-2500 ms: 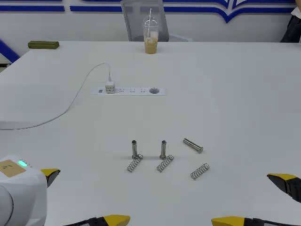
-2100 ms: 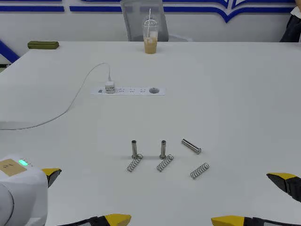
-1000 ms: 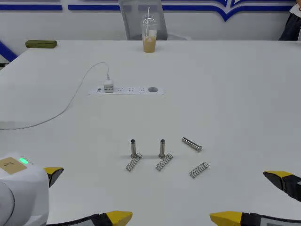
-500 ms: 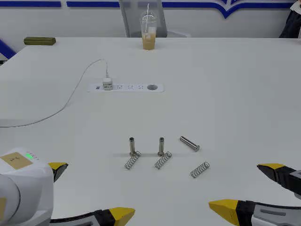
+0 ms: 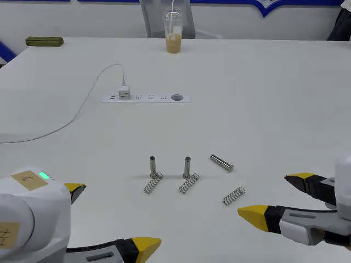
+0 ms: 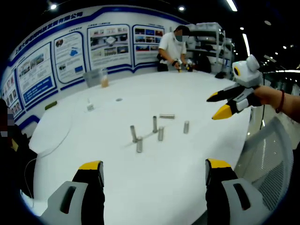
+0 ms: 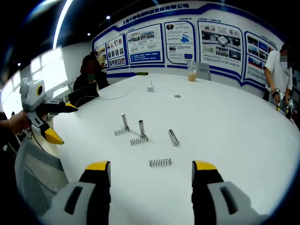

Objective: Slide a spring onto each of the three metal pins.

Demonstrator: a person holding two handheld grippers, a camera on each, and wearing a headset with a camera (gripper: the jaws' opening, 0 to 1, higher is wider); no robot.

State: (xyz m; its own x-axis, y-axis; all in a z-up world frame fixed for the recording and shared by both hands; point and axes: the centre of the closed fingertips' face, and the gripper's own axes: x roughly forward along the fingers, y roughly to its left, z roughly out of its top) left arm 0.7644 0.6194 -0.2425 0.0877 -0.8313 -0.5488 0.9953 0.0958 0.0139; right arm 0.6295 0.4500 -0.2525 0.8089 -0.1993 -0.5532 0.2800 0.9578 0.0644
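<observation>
**Left gripper** [image 5: 112, 215]: mine, jaws wide, carrying nothing, low at the near left of the table [image 5: 263, 98].
**Right gripper** [image 5: 270, 195]: jaws wide, empty, near right, closest to the loose spring [image 5: 234, 195].
**Upright pins**: left pin [image 5: 152, 166] and middle pin [image 5: 187, 166], side by side. The left spring [image 5: 153, 183] and middle spring [image 5: 189, 183] lie at their feet, possibly touching; too small to say.
**Lying pin** [image 5: 221, 163]: flat, apart from the loose spring.
**Step, as I judge**: first pick. Nip a spring lightly across its coils, stand it on end, centre its bore over a pin top, and steady the pin with my other gripper.
**Room**: open around the cluster. The power strip [image 5: 145, 98] and cup [image 5: 173, 33] are well behind. The near edge is close, so guard against rolling.
</observation>
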